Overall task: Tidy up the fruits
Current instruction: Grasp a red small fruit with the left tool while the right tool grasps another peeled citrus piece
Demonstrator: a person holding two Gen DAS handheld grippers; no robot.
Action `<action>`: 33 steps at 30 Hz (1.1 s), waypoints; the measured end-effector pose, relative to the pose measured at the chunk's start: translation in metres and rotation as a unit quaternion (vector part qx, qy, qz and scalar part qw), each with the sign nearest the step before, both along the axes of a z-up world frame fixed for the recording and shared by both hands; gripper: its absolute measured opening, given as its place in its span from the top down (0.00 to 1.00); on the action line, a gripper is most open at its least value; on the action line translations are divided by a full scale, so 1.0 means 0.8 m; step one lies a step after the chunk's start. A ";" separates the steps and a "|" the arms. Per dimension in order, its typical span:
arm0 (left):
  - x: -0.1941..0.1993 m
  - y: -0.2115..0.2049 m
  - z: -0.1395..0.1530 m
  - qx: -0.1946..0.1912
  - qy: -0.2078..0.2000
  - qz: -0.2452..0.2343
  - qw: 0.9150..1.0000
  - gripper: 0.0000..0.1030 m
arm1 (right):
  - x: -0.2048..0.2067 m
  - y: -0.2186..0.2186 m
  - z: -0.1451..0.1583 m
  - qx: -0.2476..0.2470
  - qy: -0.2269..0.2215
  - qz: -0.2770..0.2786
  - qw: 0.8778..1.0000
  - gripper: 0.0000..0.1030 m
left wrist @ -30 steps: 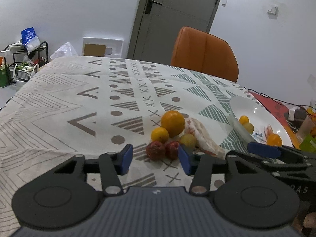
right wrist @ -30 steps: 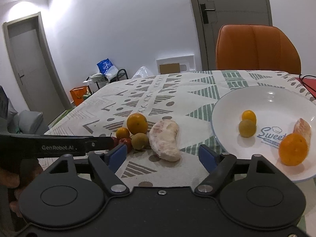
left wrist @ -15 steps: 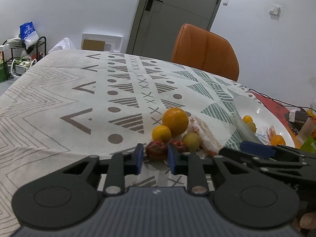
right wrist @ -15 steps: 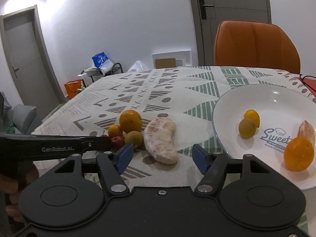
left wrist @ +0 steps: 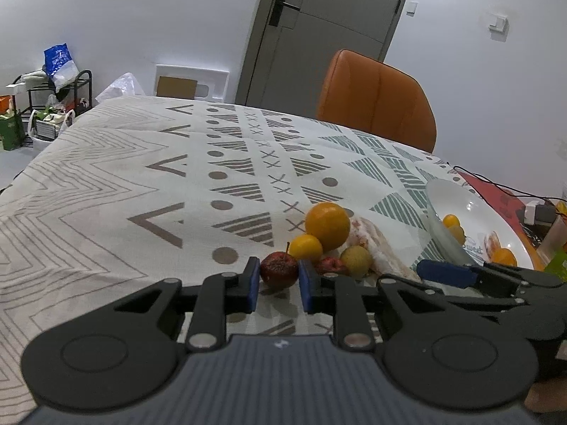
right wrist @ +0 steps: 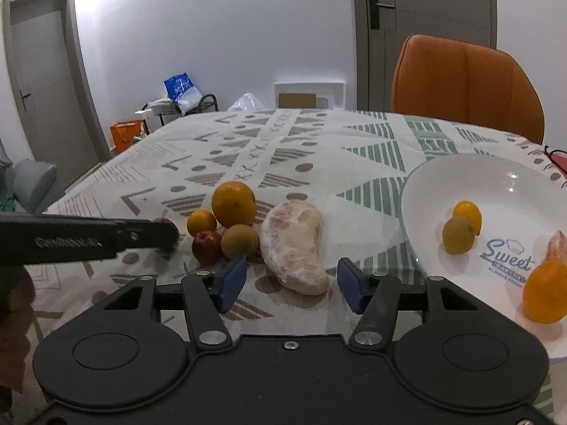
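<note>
My left tool (left wrist: 276, 283) has its blue pads closed against the sides of a small dark red fruit (left wrist: 279, 269) with a short stem, at the near edge of a fruit cluster on the patterned surface (left wrist: 141, 184). Just behind it sit a small yellow-orange fruit (left wrist: 306, 247) and a large orange (left wrist: 327, 226), touching each other. A second red fruit (left wrist: 330, 266) and a greenish-yellow round fruit (left wrist: 356, 258) lie to the right, beside a peeled pomelo segment (right wrist: 294, 246).

My right tool (right wrist: 290, 279) is spread wide, pads apart on either side of the near end of the pomelo segment — not touching it. From its camera, the left tool reaches in from the left edge as a dark bar.

The white plate (right wrist: 460, 173) rests at the right, apart from the cluster, with a strip of bare cloth between. It holds a small orange fruit (right wrist: 468, 213) touching a greenish one (right wrist: 458, 235), a larger orange (right wrist: 545, 296) near the front rim, and a peeled citrus piece (right wrist: 556, 246) at the picture's edge.

Behind and left of the cluster the surface lies open all the way to its far edge, where an orange chair (left wrist: 375, 101) stands. A red mat with cables (left wrist: 496, 191) lies beyond the plate.
</note>
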State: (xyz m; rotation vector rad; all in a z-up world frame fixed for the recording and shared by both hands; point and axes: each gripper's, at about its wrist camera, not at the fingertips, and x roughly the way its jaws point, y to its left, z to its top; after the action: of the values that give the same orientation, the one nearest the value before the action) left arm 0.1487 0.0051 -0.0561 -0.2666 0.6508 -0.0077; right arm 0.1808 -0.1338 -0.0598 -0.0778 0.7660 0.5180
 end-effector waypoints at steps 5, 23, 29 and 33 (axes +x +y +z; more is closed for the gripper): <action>-0.003 0.005 -0.001 -0.001 0.002 0.006 1.000 0.79 | -0.003 0.004 -0.002 -0.021 -0.010 0.000 1.000 0.63; -0.011 0.003 -0.003 0.006 0.002 0.011 1.000 0.79 | -0.028 -0.021 0.008 0.000 0.014 0.013 1.000 0.68; -0.002 0.003 -0.008 0.012 0.009 0.007 1.000 0.79 | -0.016 -0.007 0.005 -0.017 0.003 0.021 1.000 0.59; 0.002 0.000 -0.011 0.018 0.010 0.007 1.000 0.78 | -0.010 0.003 0.003 -0.028 -0.002 0.025 0.999 0.57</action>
State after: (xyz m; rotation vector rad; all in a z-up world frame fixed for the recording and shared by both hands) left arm 0.1501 0.0054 -0.0650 -0.2357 0.6686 0.0200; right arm 0.1725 -0.1311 -0.0571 -0.1492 0.7759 0.5436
